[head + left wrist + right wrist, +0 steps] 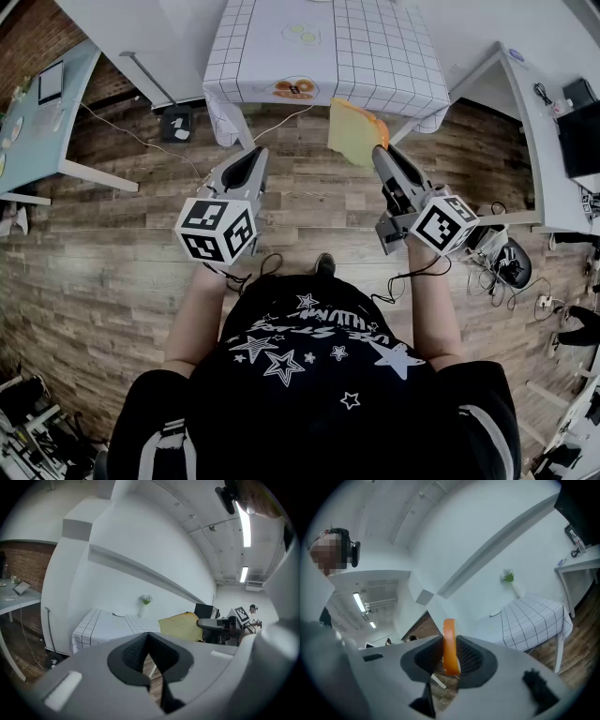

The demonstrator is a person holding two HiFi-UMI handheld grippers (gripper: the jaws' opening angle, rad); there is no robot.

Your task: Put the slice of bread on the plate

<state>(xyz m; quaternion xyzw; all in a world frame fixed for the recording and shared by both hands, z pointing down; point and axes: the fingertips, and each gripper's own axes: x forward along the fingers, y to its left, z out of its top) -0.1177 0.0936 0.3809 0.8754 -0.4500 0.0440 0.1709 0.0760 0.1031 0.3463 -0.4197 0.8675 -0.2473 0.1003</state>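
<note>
The person's star-printed black shirt (309, 366) fills the foreground. Beyond it, the left claw (255, 155) is closed and empty. The right claw (381, 152) clamps the slice of bread (352, 131) above the wooden floor (309, 206), just short of the checked table (375, 47).

Bare wooden floor (309, 202) runs from the person to the checked-cloth table (394, 56), leaving a straight way to its near edge. On the cloth, an orange-patterned plate (294, 89) sits by that edge. A paler disc (302, 33), possibly a second plate, lies farther back, and a vase of flowers (146, 603) stands at the far side. A black box (176, 123) sits on the floor left of the table's legs. Desks close in at left (37, 141) and right (539, 141).
</note>
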